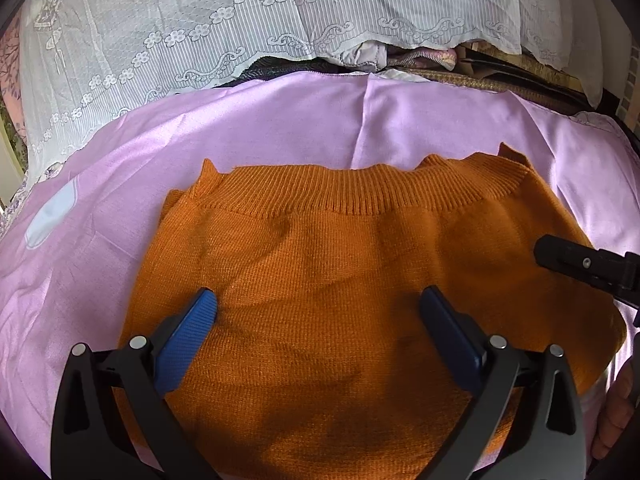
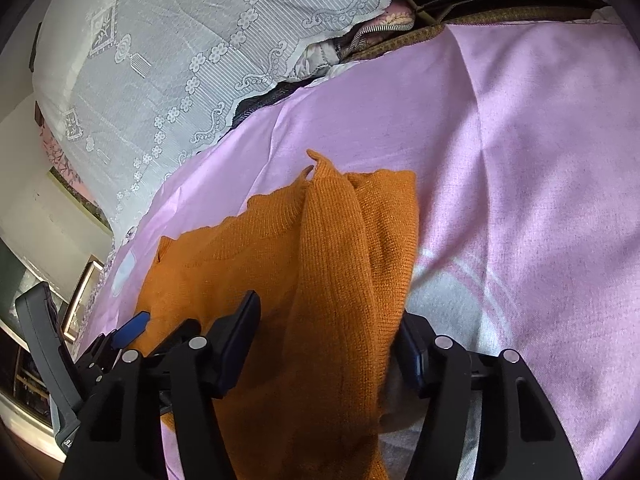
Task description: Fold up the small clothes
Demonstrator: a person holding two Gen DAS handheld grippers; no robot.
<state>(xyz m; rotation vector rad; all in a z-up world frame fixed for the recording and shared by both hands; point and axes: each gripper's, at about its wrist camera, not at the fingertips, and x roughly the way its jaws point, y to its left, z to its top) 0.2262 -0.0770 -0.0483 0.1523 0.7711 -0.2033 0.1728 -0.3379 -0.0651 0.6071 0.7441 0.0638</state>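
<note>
An orange knitted sweater (image 1: pixel 340 280) lies on a pink sheet (image 1: pixel 280 120), its ribbed collar at the far side. My left gripper (image 1: pixel 318 304) is open just above the sweater's middle, blue pads spread wide, holding nothing. In the right wrist view the sweater (image 2: pixel 320 280) has its right side folded over into a long ridge. My right gripper (image 2: pixel 328 332) is open with that folded edge lying between its fingers. One right finger (image 1: pixel 584 264) shows in the left wrist view over the sweater's right side. The left gripper (image 2: pixel 120 336) shows at lower left.
A white lace cloth (image 1: pixel 200 32) covers a pile at the back, with bundled fabrics (image 1: pixel 400 58) under its edge. A framed picture (image 2: pixel 82 300) and furniture stand off the bed's left side. The pink sheet (image 2: pixel 540 200) spreads wide to the right.
</note>
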